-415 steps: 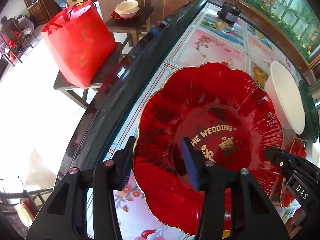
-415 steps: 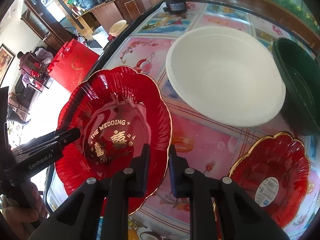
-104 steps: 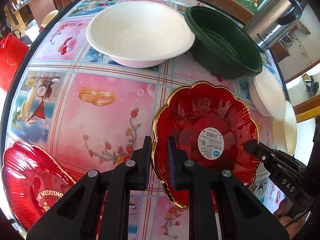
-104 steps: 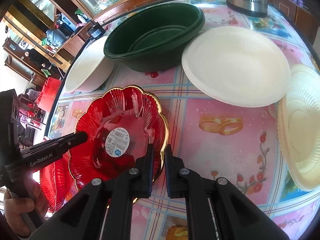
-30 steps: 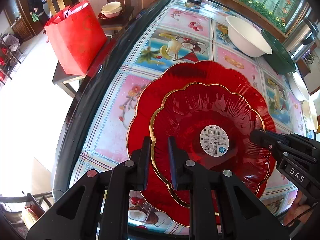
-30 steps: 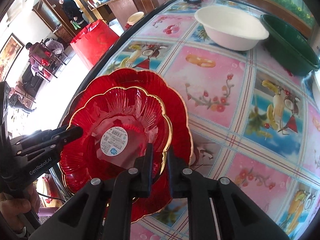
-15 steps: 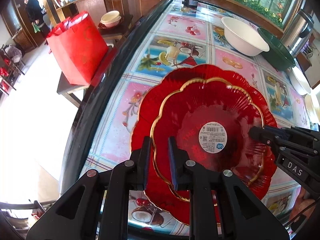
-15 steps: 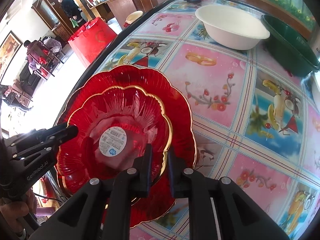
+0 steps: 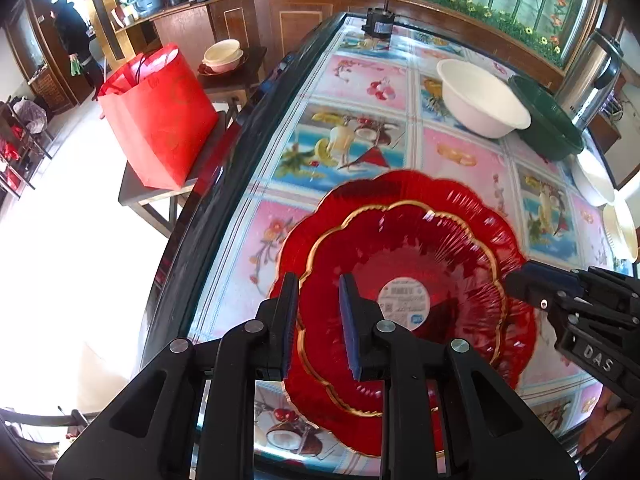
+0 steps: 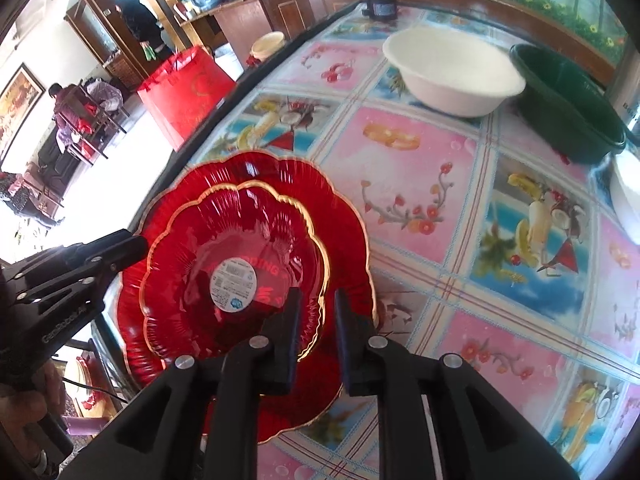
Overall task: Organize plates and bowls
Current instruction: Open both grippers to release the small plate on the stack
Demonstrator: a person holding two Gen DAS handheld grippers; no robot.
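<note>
A small red gold-rimmed plate (image 9: 404,256) with a white sticker lies nested inside a larger red scalloped plate (image 9: 400,186) near the table's front left corner. My left gripper (image 9: 319,320) straddles the small plate's near-left rim; its jaws are opening, and the rim runs through the gap close to the left pad. My right gripper (image 10: 318,320) straddles the rim on the opposite side of the small plate (image 10: 240,232). Its jaws are opening too, and neither pad presses on the rim. The large plate (image 10: 344,220) rests flat on the table. Each gripper's tip shows in the other's view.
A white bowl (image 9: 480,100), a dark green bowl (image 9: 548,124) and a steel flask (image 9: 592,76) stand at the far right. White plates (image 9: 592,176) lie along the right edge. The table's black edge (image 9: 224,160) is just left; beyond it a red bag (image 9: 160,120) stands on a side table.
Both grippers' jaws have parted from the small plate's rim, which they pinched before. The left gripper has lifted slightly. The small plate now sits settled in the large one.
</note>
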